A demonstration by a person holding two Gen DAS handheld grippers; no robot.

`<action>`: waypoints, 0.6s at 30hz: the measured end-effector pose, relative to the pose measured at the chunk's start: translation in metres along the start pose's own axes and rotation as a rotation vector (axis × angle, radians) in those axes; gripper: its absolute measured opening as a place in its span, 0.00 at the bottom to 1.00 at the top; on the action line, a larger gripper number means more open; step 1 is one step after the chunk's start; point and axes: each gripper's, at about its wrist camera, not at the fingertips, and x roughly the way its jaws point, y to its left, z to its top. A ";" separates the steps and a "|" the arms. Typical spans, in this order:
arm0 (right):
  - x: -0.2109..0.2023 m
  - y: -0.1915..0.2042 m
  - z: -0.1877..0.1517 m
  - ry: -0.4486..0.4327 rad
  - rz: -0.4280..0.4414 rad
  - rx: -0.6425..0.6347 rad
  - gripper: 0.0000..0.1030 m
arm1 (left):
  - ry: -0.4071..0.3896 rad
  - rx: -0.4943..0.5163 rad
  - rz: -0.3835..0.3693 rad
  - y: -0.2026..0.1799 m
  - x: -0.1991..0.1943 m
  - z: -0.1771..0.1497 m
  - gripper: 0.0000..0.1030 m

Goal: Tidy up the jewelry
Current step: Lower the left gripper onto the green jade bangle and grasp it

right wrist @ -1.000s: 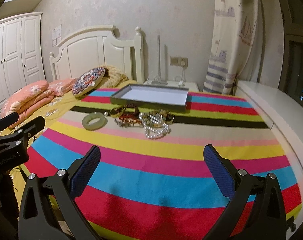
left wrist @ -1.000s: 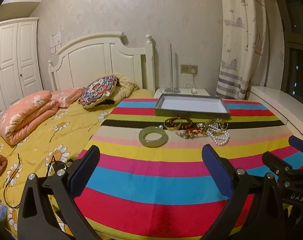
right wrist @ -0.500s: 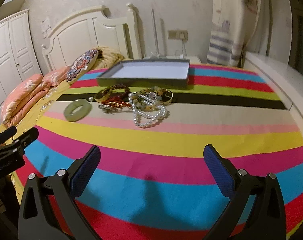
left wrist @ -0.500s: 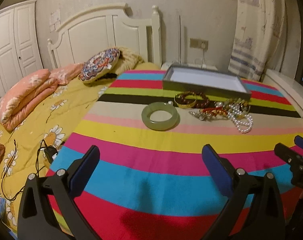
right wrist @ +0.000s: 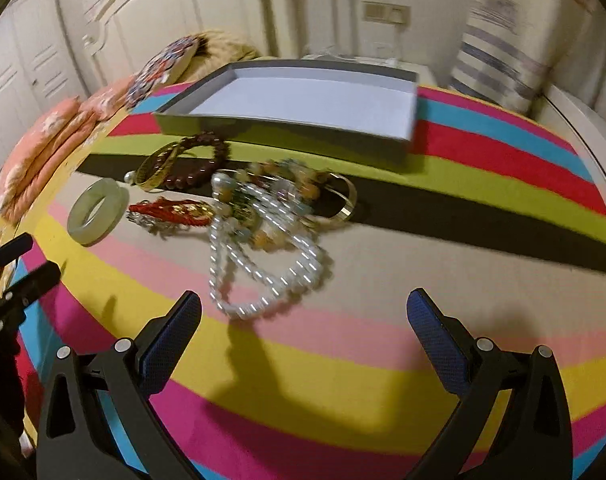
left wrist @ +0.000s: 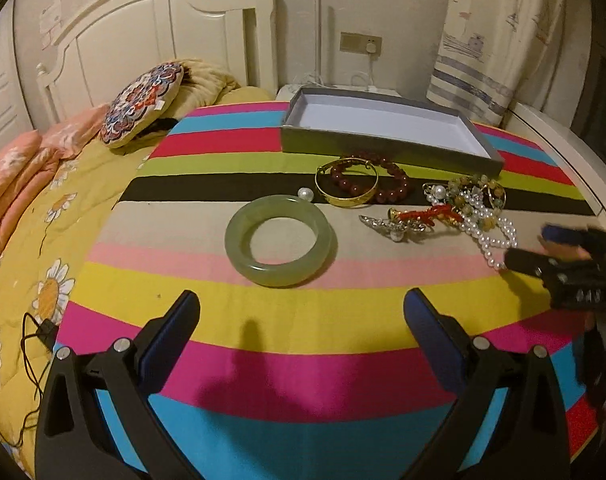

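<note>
Both grippers have closed in on the jewelry. Wide open, the left gripper (left wrist: 301,316) faces a pale green jade bangle (left wrist: 281,240); the right gripper (right wrist: 303,316), likewise spread, faces a tangled pearl necklace (right wrist: 263,256).

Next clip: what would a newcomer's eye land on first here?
Probably the striped blanket, loud under everything. On it lies a green bangle, just ahead of the open left gripper, and a tangle of jewelry with a pearl necklace ahead of the open right gripper. Behind both sits an empty gray tray.
</note>
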 end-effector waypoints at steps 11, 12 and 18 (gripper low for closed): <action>-0.007 -0.004 0.003 -0.086 0.107 0.111 0.96 | 0.027 -0.034 0.018 0.035 0.025 0.022 0.97; -0.009 -0.005 0.001 -0.089 0.102 0.114 0.96 | 0.039 -0.022 0.007 0.034 0.033 0.026 0.97; -0.010 -0.016 -0.010 -0.075 0.090 0.145 0.96 | 0.097 -0.011 0.008 0.027 0.071 0.040 0.97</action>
